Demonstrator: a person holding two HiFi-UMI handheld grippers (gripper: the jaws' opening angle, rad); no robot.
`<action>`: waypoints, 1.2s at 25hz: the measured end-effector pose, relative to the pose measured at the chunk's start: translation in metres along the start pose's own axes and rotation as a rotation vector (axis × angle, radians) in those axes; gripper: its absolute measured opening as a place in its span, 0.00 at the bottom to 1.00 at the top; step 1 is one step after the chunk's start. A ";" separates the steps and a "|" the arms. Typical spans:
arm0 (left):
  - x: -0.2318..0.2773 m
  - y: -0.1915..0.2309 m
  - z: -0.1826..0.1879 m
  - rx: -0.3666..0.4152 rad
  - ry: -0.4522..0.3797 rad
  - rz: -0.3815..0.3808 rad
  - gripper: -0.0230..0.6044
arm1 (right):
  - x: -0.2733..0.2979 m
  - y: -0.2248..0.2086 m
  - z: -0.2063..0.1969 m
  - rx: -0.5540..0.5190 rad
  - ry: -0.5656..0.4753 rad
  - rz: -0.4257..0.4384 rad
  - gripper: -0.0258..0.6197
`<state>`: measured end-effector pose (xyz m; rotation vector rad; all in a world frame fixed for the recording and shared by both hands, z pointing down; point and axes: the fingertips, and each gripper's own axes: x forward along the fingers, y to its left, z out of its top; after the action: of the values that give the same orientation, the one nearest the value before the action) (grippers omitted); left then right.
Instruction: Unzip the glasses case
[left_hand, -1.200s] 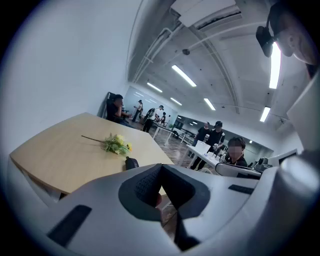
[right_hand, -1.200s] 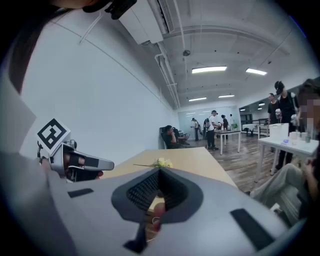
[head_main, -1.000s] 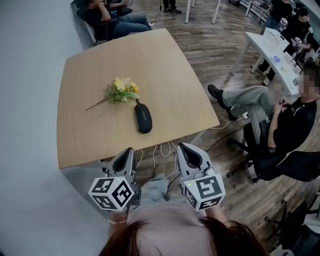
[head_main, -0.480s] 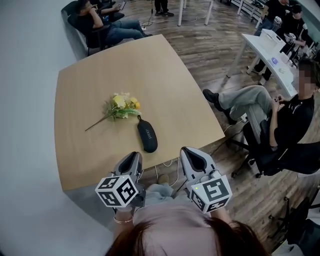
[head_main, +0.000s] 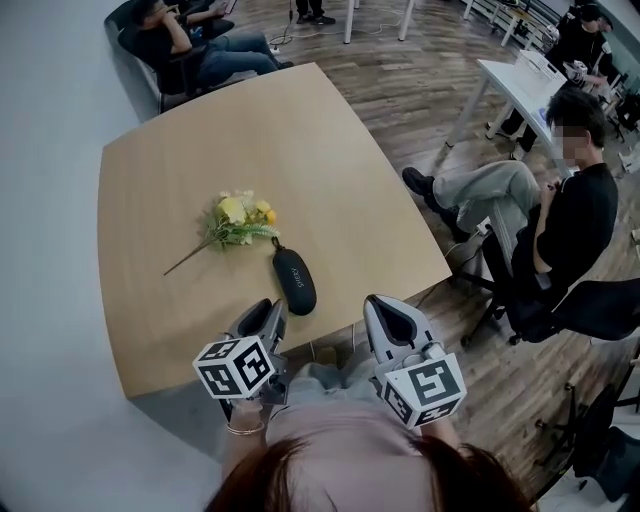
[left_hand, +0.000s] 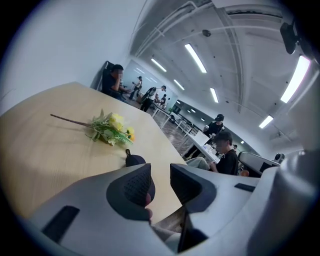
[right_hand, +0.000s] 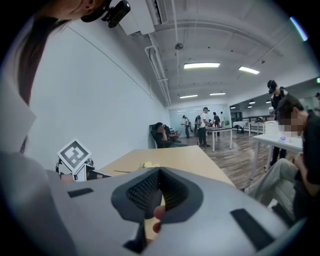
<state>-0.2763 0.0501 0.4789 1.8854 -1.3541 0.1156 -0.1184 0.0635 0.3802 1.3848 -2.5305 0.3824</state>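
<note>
1. Both tools have come forward since the earlier frames, and the left hand-held gripper (head_main: 268, 310) now hangs at the near edge of the table (head_main: 300, 130), just short of the glasses case (head_main: 294, 281).
2. Its jaws have just been opening. In the left gripper view (left_hand: 161, 175) they stand a narrow gap apart, with nothing between the pads and nothing touched.
3. The right hand-held gripper (head_main: 390, 305) is beside it, off the table's near edge, and its own view (right_hand: 160, 172) shows the jaws together on nothing.
4. The dark glasses case lies flat on the table, lengthwise away from the person, with its far end just beside a yellow flower sprig (head_main: 238, 222).
5. In the left gripper view only the rounded end of the case (left_hand: 135, 160) shows above the left jaw; the rest is hidden behind it.
6. Whether the zip is open or shut cannot be made out in any view.
7. The person's hands are mostly hidden under the marker cubes (head_main: 235, 367).
</note>
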 end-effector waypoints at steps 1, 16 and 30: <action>0.003 0.003 -0.001 -0.004 0.009 0.002 0.21 | 0.002 -0.001 -0.001 0.002 0.002 0.001 0.05; 0.071 0.044 -0.025 -0.113 0.136 0.100 0.37 | 0.041 -0.035 0.014 0.002 0.025 0.065 0.06; 0.121 0.064 -0.051 -0.227 0.280 0.157 0.51 | 0.067 -0.082 0.026 0.002 0.048 0.145 0.06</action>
<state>-0.2601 -0.0168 0.6078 1.5117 -1.2628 0.2824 -0.0859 -0.0405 0.3874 1.1813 -2.5999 0.4385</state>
